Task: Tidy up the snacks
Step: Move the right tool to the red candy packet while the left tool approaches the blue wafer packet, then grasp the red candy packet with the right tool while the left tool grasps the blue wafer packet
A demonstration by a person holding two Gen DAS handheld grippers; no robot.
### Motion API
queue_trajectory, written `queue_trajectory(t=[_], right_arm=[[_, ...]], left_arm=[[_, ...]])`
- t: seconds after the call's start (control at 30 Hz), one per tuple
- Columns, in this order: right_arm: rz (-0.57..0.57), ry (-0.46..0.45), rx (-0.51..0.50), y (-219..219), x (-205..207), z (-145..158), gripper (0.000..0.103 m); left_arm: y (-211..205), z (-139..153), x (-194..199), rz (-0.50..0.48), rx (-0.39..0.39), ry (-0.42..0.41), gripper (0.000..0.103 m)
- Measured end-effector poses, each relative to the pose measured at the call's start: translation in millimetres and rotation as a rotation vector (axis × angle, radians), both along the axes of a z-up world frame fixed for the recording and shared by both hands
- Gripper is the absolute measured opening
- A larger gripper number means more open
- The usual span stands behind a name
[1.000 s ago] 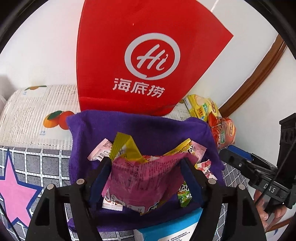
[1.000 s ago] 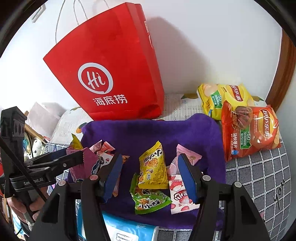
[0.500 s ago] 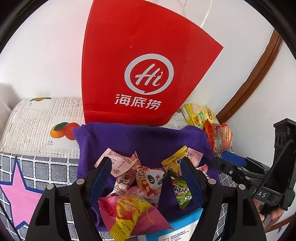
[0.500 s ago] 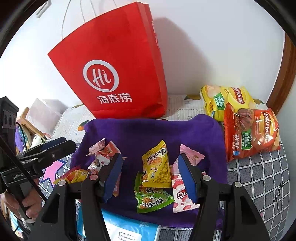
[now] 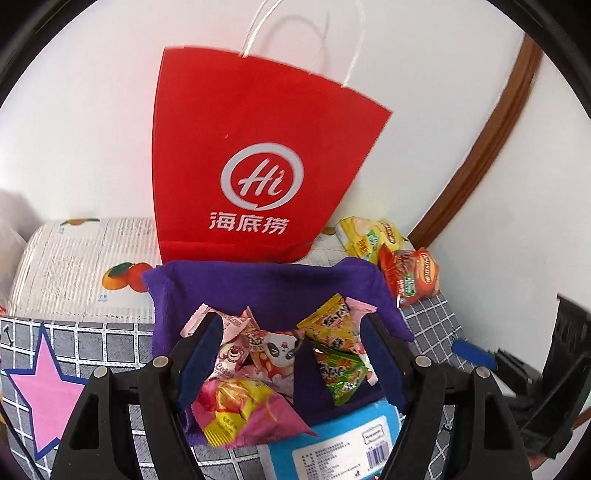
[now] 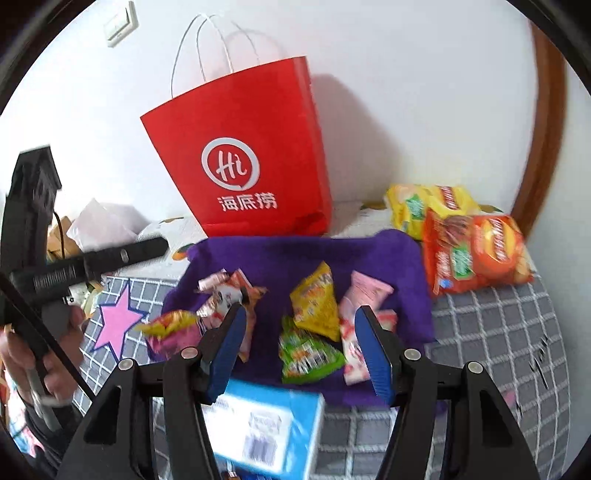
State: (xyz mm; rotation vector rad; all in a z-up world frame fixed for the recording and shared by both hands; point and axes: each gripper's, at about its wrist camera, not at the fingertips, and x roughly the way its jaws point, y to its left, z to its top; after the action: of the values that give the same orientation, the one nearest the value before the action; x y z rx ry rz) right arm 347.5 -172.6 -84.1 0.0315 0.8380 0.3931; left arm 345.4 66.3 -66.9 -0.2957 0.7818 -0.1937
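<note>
We read "Hi" in a white ring on the red paper bag (image 5: 258, 155), with the characters 海底捞 beneath it. The bag stands upright against the white wall, touching the far edge of the purple cloth (image 5: 258, 284). The orange chip bag (image 6: 476, 251) and the yellow chip bag (image 6: 428, 206) carry a round red logo we take for Lay's, but the lettering is too blurred to read; both lie right of the cloth.

The snacks lie loose on the cloth: a pink and yellow packet (image 5: 243, 410) at its near left edge, a panda-print packet (image 5: 277, 350) behind it, a yellow packet (image 5: 328, 321) and a green packet (image 5: 341, 373) side by side. A blue box (image 5: 332, 439) sits just in front of the cloth; its white label is too small to read.

Our left gripper (image 5: 295, 358) is spread wide with nothing between its blue pads, hovering over the left pile. Our right gripper (image 6: 299, 350) is equally wide and holds nothing, above the green packet.

Only the right wrist view shows a wall switch (image 6: 120, 26) at top left, crumpled paper (image 6: 99, 225) and the left hand (image 6: 48, 354) on its handle. Only the left wrist view shows the orange-fruit print mat (image 5: 85, 266) in full.
</note>
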Motion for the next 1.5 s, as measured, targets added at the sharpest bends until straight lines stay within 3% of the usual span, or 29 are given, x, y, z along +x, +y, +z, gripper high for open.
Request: queue_trajectory(t=[0.23,0.37,0.57,0.8,1.03,1.23,1.43,1.5], right_arm=[[-0.076,0.011,-0.029,-28.0,-52.9,-23.7,0.054],[-0.093,0.108,0.008,-37.2,-81.0,-57.2,0.053],[-0.115,0.232,0.003,-36.9,-114.4,-97.5,0.053],[-0.201,0.330,0.060,-40.9,-125.9,-130.6,0.057],[-0.223,0.334,0.063,-28.7,-129.2,-137.9,0.066],[-0.215,0.318,0.010,-10.8,-129.2,-139.9,0.081],[-0.227,0.278,-0.037,-5.3,-127.6,-141.3,0.080],[-0.221,0.261,-0.065,-4.9,-130.0,-141.4,0.071]], left_arm=[[-13.0,1.8,-35.5,-0.037,0.003,0.021,0.075],[-17.1,1.7,-64.3,-0.058,0.035,0.027,0.074],[-12.0,1.7,-103.3,-0.067,0.019,0.018,0.074],[-7.5,-12.6,-134.7,-0.076,0.030,0.034,0.074],[10.6,-29.6,-149.4,-0.058,-0.012,0.057,0.074],[18.4,-40.8,-154.9,-0.058,-0.038,0.076,0.074],[23.5,-47.5,-161.3,-0.053,-0.046,0.085,0.074],[24.4,-49.4,-163.4,-0.052,-0.045,0.088,0.074]])
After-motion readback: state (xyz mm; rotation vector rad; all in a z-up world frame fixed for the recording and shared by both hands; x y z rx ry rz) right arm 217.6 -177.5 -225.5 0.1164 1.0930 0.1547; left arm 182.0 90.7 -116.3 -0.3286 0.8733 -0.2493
